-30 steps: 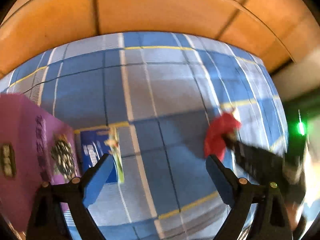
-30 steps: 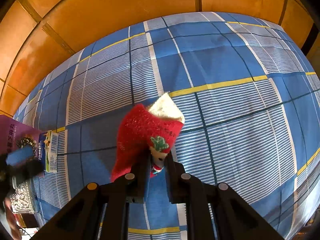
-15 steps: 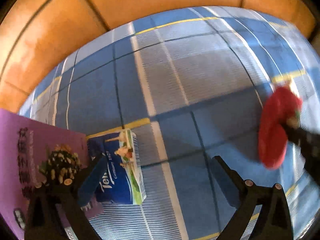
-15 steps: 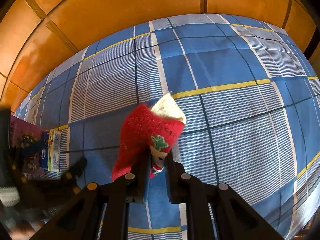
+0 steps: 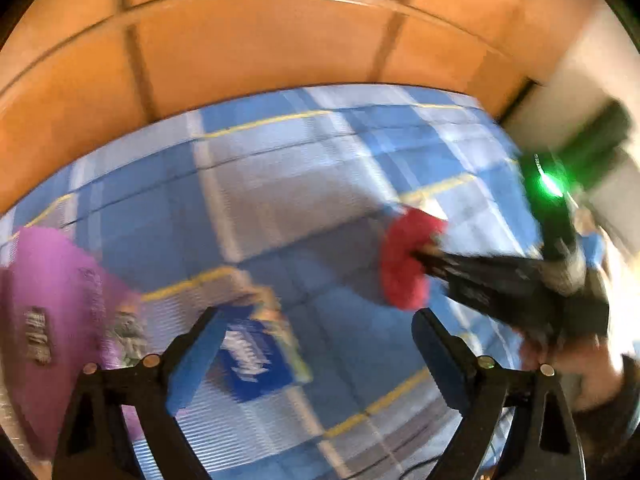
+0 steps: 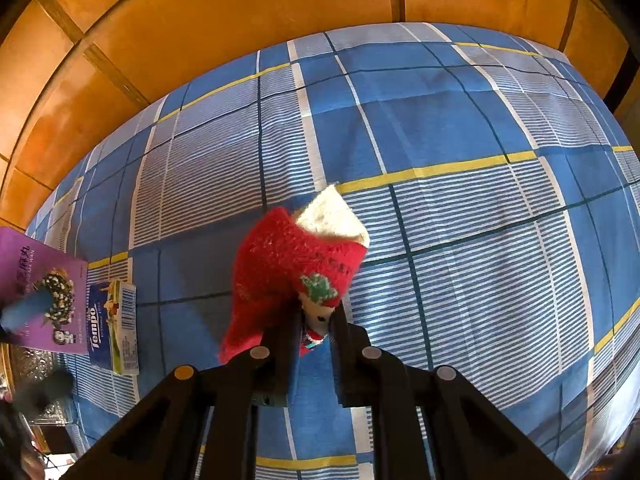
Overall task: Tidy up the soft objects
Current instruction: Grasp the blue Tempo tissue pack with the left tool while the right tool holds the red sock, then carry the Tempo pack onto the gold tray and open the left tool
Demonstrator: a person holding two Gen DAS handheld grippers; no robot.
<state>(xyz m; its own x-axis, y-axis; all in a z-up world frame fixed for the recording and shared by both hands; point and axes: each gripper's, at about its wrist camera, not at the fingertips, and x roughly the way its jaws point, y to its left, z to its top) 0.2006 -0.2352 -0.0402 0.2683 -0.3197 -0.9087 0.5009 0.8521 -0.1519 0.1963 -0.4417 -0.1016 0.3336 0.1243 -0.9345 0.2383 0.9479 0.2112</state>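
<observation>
right now right gripper (image 6: 314, 322) clamps the red sock (image 6: 288, 264); left gripper (image 5: 316, 344) gapes, empty. lay sock flat on the plaid sheet (image 6: 460, 240), clear of the tissue pack (image 6: 114, 328).

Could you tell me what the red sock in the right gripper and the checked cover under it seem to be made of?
Red sock: apparently fuzzy knit fleece or chenille, matte, its surface fluffy, with a cream pile cuff. Checked cover: looks like thin woven cotton, matte, showing printed stripes and soft creases. The right gripper pinches the sock.
</observation>
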